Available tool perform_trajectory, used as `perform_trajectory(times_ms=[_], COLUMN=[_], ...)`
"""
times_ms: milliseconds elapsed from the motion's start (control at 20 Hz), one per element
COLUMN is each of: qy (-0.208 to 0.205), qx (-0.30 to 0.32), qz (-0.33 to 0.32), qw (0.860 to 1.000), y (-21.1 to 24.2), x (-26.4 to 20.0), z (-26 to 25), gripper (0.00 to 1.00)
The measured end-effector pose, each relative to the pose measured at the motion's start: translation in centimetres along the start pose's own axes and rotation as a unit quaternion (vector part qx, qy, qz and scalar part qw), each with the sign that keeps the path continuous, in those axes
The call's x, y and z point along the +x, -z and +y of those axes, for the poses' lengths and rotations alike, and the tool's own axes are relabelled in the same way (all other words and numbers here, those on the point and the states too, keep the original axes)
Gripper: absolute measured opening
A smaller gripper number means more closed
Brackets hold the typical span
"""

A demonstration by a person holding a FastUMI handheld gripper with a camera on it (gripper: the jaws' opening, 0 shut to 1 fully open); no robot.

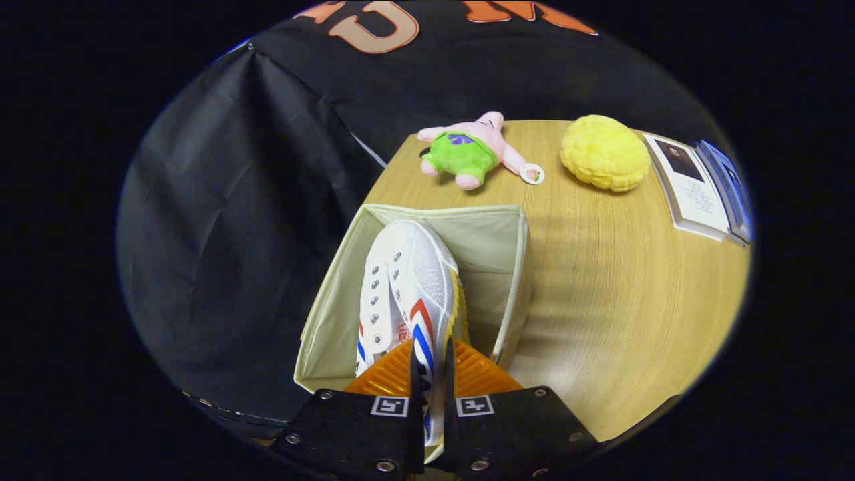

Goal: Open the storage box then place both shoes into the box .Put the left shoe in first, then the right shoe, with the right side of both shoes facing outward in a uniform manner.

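A white canvas shoe (407, 287) with red and blue stripes and a yellowish sole hangs toe-forward over the open cream fabric storage box (511, 267). My gripper (432, 374) is shut on the shoe's heel-side wall, both fingers pressing the thin side of the shoe between them. The shoe's toe reaches toward the box's far wall and its laces side faces left. The box stands at the left edge of the wooden table (614, 300), its inside partly hidden by the shoe.
Beyond the box lie a pink and green plush toy (467, 150) with a round tag and a yellow knobbly ball (604, 152). Booklets (701, 187) sit at the table's far right. Black cloth hangs left of the table.
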State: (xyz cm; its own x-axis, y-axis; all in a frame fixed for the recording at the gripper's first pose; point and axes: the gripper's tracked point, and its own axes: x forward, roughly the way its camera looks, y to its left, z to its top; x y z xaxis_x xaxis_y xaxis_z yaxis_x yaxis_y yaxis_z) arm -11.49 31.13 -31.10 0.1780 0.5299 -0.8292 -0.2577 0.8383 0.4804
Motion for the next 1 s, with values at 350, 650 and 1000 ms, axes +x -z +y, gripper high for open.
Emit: perform_trajectory(times_ms=[350,650,1000], qy=[0.005,-0.028,-0.003], qx=[0.066,0.081,0.060], qz=[0.002,-0.029,-0.140], qw=[0.998,0.996,0.988], y=[0.3,-1.8,-5.5], x=[-0.1,-0.9,-6.1], z=[-0.3,0.9,-3.1], gripper=[0.16,0.52,0.67])
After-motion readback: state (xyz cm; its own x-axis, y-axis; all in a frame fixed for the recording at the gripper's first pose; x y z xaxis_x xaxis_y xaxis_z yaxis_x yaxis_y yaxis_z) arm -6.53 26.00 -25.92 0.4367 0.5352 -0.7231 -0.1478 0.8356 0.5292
